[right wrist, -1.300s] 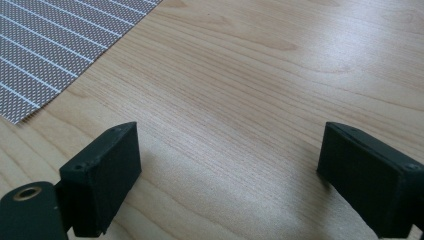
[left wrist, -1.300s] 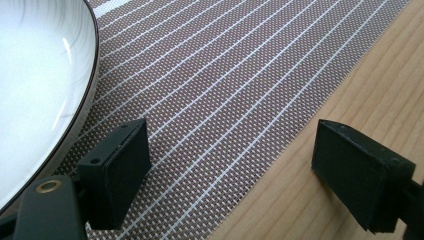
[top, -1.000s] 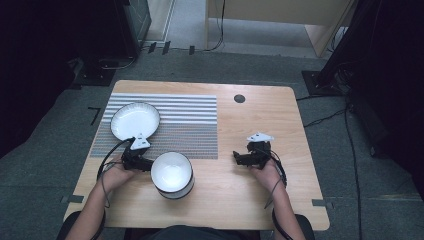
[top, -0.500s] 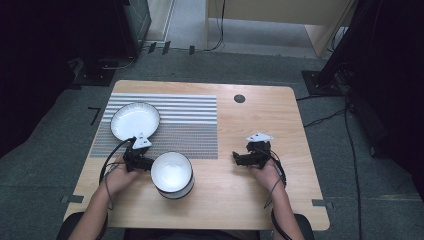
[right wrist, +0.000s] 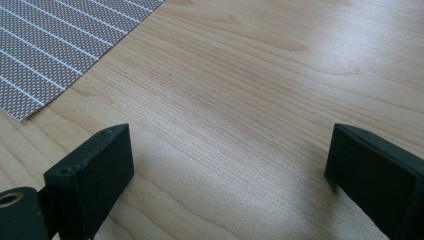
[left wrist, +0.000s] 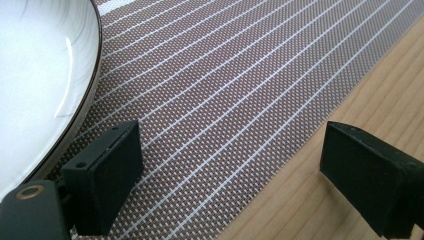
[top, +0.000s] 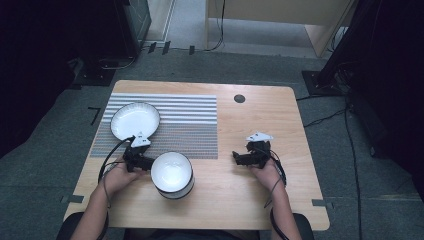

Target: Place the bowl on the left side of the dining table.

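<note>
While both released: bowl [top: 172, 173] just beside left claw [top: 148, 163]; right claw [top: 237, 158] on bare table [top: 260, 200].

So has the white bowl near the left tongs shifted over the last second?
No. In the high view the bowl sits just off the striped placemat's near edge, same spot as before, beside the left tongs.

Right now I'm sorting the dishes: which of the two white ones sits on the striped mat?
The shallow white plate, at the mat's far left. The deeper white bowl stands on bare wood beside the left gripper.
</note>
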{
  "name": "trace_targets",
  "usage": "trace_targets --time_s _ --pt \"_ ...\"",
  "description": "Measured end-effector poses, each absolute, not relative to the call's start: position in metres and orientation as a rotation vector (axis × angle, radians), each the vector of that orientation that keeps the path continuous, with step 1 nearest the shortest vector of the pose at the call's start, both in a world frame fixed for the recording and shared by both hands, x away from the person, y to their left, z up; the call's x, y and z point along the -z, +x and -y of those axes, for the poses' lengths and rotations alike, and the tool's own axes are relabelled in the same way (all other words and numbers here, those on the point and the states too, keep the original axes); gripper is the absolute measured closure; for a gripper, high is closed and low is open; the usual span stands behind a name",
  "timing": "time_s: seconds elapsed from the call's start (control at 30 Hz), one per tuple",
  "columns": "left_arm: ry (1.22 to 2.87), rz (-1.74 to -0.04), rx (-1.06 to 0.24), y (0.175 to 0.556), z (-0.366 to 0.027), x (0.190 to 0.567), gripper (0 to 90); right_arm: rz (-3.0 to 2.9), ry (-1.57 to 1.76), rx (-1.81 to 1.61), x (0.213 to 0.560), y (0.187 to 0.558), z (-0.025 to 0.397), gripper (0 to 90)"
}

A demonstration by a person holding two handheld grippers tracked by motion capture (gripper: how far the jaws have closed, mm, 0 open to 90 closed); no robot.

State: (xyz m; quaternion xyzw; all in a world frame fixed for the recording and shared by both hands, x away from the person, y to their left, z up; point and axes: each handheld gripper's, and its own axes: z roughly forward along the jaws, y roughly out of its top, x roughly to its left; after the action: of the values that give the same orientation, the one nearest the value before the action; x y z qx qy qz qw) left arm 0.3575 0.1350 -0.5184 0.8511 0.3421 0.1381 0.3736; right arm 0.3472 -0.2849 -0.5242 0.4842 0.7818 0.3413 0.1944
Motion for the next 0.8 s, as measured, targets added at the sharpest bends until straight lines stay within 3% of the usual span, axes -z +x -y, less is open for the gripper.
trace_targets --time_s 0.33,0.67,0.73,0.8 --pt "2.246 -0.848 -0.354 0.362 -0.131 0.514 11.8 -2.192 1.357 -0.955 0.524 0.348 0.284 4.5" --pt "2.238 -0.869 -0.267 0.372 -0.135 0.508 15.5 -2.194 1.355 -0.956 0.524 0.348 0.284 4.3" --pt "2.226 -0.875 -0.268 0.373 -0.137 0.506 24.1 -2.195 1.355 -0.956 0.524 0.348 0.284 4.3" --pt "2.233 -0.869 -0.264 0.374 -0.138 0.504 24.3 -2.196 1.355 -0.956 0.524 0.348 0.284 4.2"
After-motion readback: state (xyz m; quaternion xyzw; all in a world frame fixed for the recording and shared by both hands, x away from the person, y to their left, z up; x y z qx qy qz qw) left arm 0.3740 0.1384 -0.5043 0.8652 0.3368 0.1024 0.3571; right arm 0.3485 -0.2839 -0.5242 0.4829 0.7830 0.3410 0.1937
